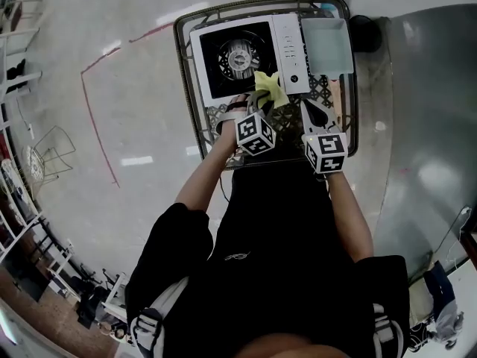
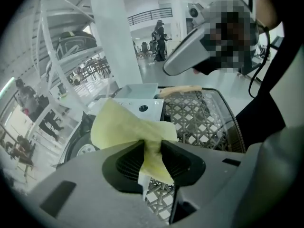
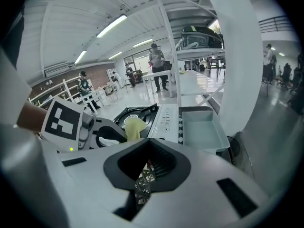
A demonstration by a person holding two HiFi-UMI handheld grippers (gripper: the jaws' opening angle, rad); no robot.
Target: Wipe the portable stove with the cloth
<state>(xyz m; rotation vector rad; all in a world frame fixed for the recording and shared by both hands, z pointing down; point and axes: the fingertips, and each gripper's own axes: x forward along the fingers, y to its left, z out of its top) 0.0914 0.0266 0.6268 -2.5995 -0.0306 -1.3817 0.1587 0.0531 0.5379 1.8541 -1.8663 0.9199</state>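
The white portable stove (image 1: 250, 54) with a black top and round burner (image 1: 238, 58) lies on a lattice-topped table (image 1: 328, 95). My left gripper (image 1: 262, 99) is shut on a yellow cloth (image 1: 270, 88), (image 2: 128, 127), held at the stove's near edge by the control panel (image 1: 289, 51). The cloth (image 3: 134, 126) also shows in the right gripper view, in front of the stove (image 3: 156, 118). My right gripper (image 1: 317, 114), (image 3: 145, 167) is shut with nothing between its jaws, over the lattice to the right of the left one.
A pale grey-green tray (image 1: 326, 45), (image 3: 202, 127) sits right of the stove. The table's dark rim (image 1: 179, 58) borders a shiny floor with red tape lines (image 1: 93, 118). A grey curved surface (image 1: 425, 125) lies to the right. People stand far off in the hall (image 3: 156, 65).
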